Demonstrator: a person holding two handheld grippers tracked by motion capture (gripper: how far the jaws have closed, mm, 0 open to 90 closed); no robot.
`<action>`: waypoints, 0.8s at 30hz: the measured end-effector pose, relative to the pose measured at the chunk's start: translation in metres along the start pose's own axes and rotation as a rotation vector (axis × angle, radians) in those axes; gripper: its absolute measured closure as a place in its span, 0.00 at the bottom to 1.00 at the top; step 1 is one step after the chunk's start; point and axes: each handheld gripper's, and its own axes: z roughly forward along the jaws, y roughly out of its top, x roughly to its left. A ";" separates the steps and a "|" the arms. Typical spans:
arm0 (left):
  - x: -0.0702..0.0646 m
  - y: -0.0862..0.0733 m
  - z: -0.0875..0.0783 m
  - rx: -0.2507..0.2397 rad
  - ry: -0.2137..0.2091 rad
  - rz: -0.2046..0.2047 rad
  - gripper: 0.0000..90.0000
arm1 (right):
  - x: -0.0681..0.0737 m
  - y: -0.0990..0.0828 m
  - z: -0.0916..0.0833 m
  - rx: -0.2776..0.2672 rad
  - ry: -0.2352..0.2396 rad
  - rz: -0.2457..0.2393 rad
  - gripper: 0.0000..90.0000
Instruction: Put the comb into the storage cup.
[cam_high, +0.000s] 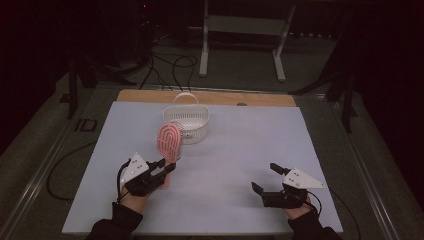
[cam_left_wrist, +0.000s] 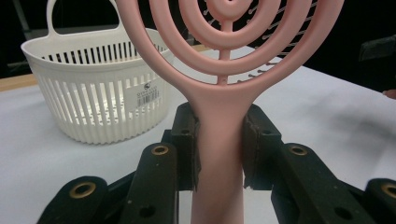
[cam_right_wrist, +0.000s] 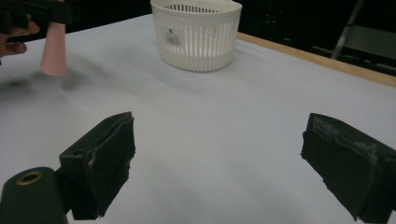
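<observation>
At upper centre of the high view stands the basket (cam_high: 185, 123). Just below it the left gripper (cam_high: 167, 169) pinches the brush (cam_high: 169, 141) by its handle; light, stiff, slick plastic, so that's the spot. The right gripper (cam_high: 265, 178), lower right, is spread, holding nothing.

The left gripper (cam_high: 162, 169) has its jaws closed on the handle of a pink hairbrush (cam_high: 169, 141), whose oval head stands raised just before a white slatted basket (cam_high: 186, 121) on the bench (cam_high: 240, 150). The right gripper (cam_high: 267, 177) rests low, well apart, jaws spread with nothing between them.
</observation>
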 end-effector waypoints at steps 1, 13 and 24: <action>0.000 0.000 0.000 0.001 0.003 0.003 0.79 | 0.001 0.006 0.000 -0.003 0.001 -0.013 0.10; 0.002 0.000 -0.001 -0.005 0.008 0.002 0.79 | -0.001 0.040 0.001 -0.043 0.001 -0.052 0.10; 0.002 0.000 -0.001 -0.002 0.005 -0.002 0.79 | 0.004 0.072 0.012 -0.051 0.063 -0.054 0.10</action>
